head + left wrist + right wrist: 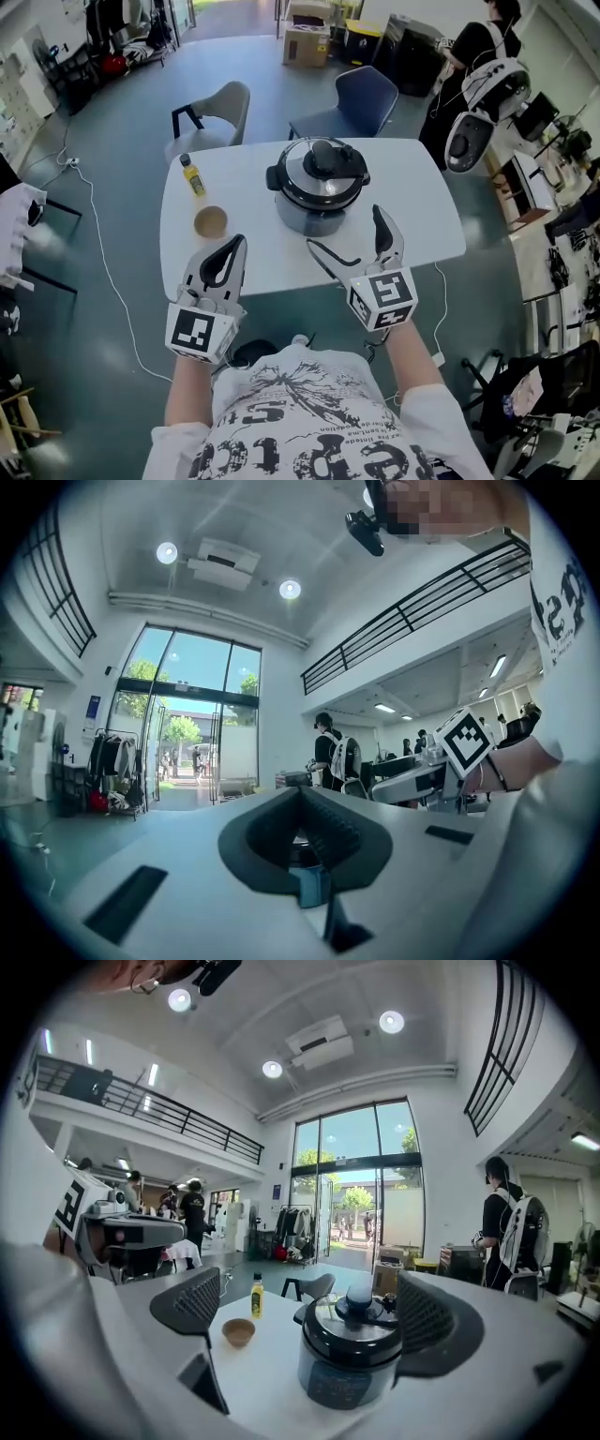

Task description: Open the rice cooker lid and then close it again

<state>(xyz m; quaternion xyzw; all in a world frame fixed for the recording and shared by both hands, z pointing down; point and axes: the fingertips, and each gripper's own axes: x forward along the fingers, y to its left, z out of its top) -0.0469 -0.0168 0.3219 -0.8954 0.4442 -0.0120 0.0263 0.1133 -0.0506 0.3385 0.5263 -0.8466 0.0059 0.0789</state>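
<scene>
The rice cooker (317, 192) stands near the middle of the white bench (427, 202) with its lid (322, 173) down, and nothing touches it. The right gripper (345, 234) hovers just in front of the cooker, toward its right side, jaws spread wide and empty. In the right gripper view the cooker sits framed between the 2 jaws, with the lid's knob (359, 1297) straight ahead. The left gripper (234, 246) hangs in front and to the left of the cooker, farther off, its jaws pressed together on nothing. Its own view looks across the room and misses the cooker. So the right is nearer and lined up. By my reading the opening has not begun, and the next move is a short reach forward onto the knob. A yellow bottle (192, 175) and a small brown cup (210, 222) stand left of the cooker, clear of that path.
</scene>
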